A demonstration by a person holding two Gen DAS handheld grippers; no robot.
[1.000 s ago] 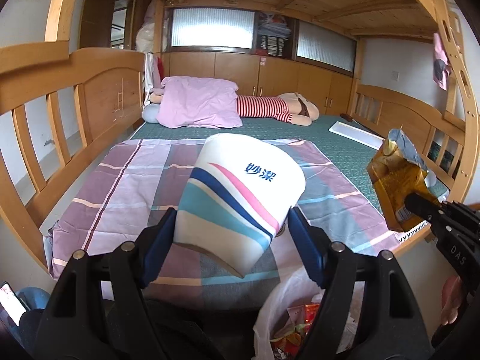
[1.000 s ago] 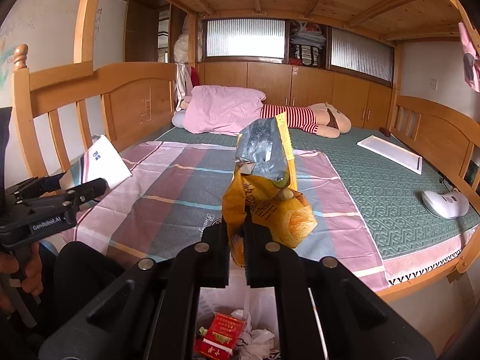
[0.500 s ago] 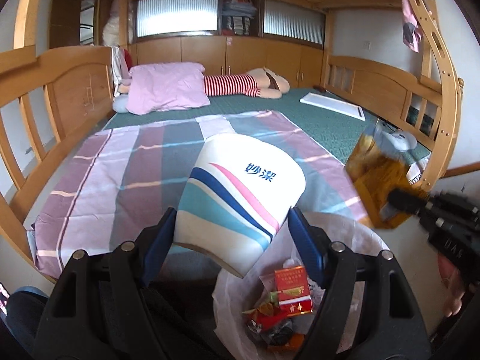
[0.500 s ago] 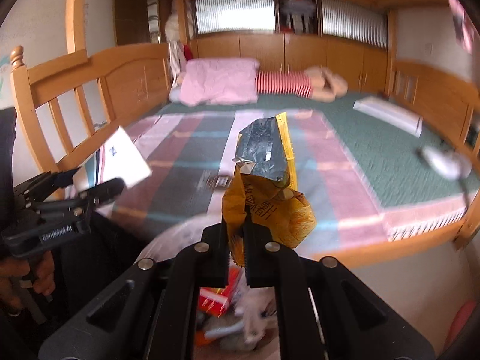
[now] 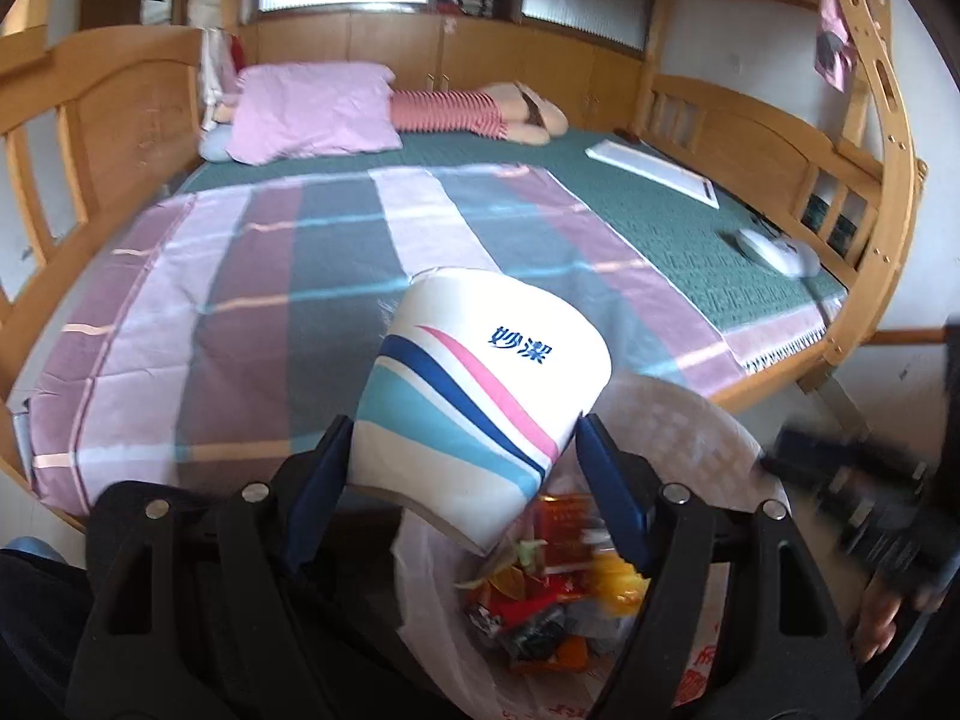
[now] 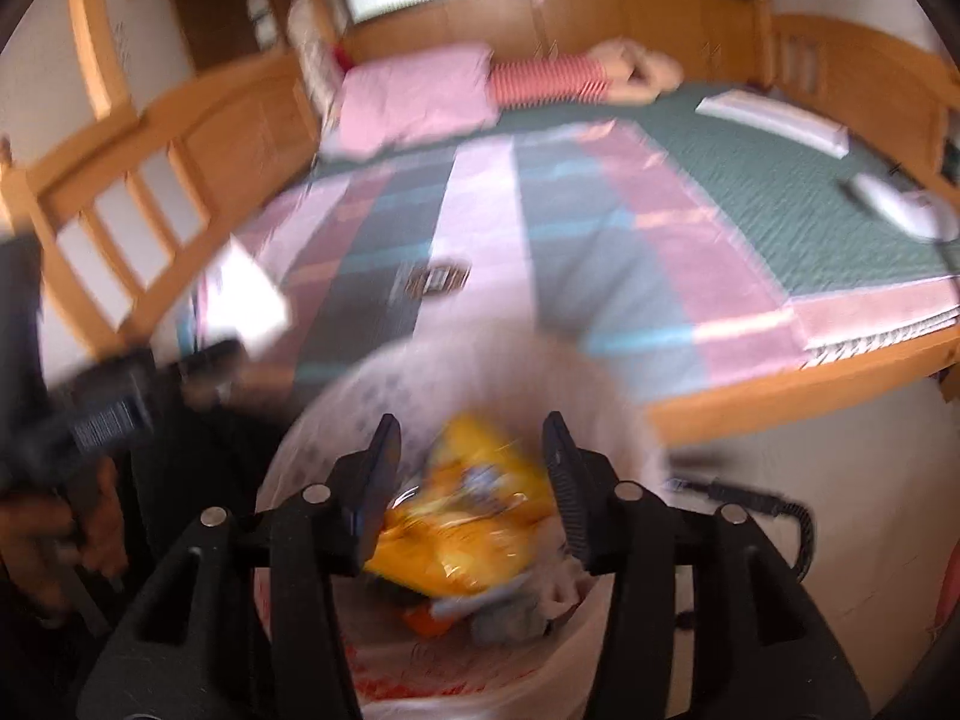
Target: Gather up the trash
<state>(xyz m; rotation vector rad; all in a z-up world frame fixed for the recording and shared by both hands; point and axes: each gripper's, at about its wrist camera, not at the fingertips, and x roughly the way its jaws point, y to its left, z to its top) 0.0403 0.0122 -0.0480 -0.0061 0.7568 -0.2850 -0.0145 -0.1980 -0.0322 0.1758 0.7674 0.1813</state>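
My left gripper [image 5: 462, 456] is shut on a white packet with blue, teal and pink stripes [image 5: 480, 390], held over the near rim of a white trash bag [image 5: 708, 420] that holds several wrappers. In the right wrist view my right gripper [image 6: 471, 468] hangs over the same trash bag [image 6: 420, 372], its jaws opening. A yellow snack bag [image 6: 474, 510] lies loose between and below its fingers, blurred, on top of the trash. The left gripper with its packet [image 6: 240, 294] shows at the left edge there.
A wooden bunk bed [image 5: 120, 120] with a striped pink and grey sheet [image 5: 270, 300] fills the background. A pink pillow [image 5: 312, 108], a striped plush toy [image 5: 468, 108], a white flat box [image 5: 654, 171] and a white device [image 5: 774, 246] lie on it. A dark cable [image 6: 750, 504] lies on the floor.
Both grippers sank toward the trash bag. The right gripper opened and let go of the yellow snack bag, which dropped into the bag. The left gripper kept its hold on the packet.
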